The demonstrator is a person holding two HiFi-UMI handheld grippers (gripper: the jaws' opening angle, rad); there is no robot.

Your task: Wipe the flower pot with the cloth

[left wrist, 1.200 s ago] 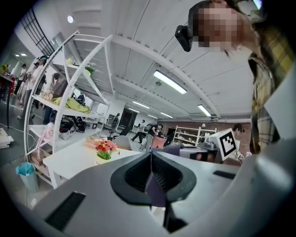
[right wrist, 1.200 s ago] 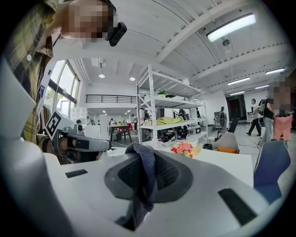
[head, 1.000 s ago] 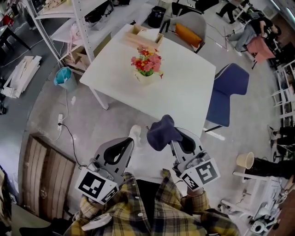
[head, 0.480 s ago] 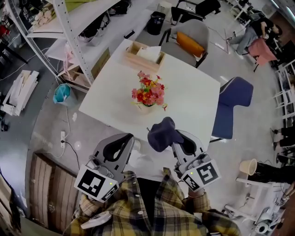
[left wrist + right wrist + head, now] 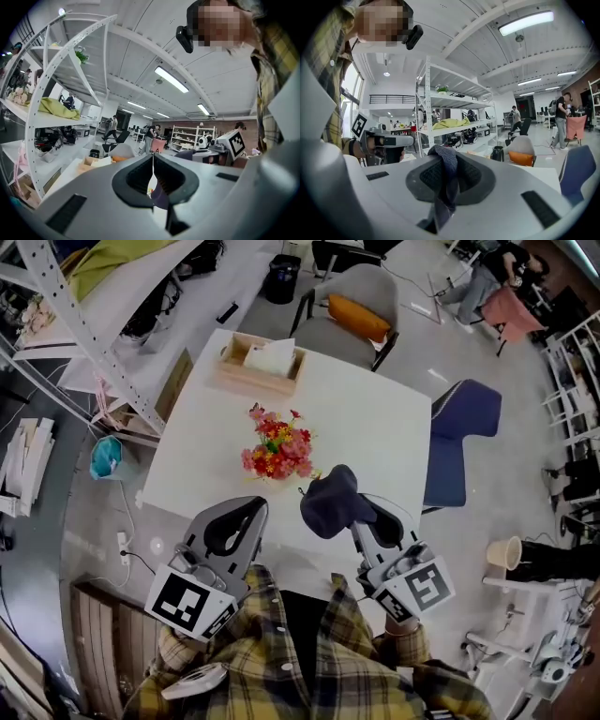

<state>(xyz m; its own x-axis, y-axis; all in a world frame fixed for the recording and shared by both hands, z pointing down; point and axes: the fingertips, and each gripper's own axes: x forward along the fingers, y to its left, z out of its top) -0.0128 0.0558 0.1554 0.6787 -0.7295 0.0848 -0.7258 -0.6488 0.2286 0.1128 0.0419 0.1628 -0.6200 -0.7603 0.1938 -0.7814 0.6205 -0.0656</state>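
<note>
The cloth (image 5: 328, 502) is dark navy blue, and my left hand-held gripper (image 5: 251, 512) and my right hand-held gripper (image 5: 361, 519) are both grey with black inner pads, each with a cube of black-and-white square markers. The flowers (image 5: 277, 448) are red, pink and yellow with a little green, the surface (image 5: 375, 427) is white, and the box (image 5: 246, 376) is pale wood colour. My shirt (image 5: 300, 662) has a check pattern of yellow, dark and white lines, one chair (image 5: 459, 442) is blue, and the other chair (image 5: 352, 287) is grey with an orange cushion (image 5: 354, 317).
</note>
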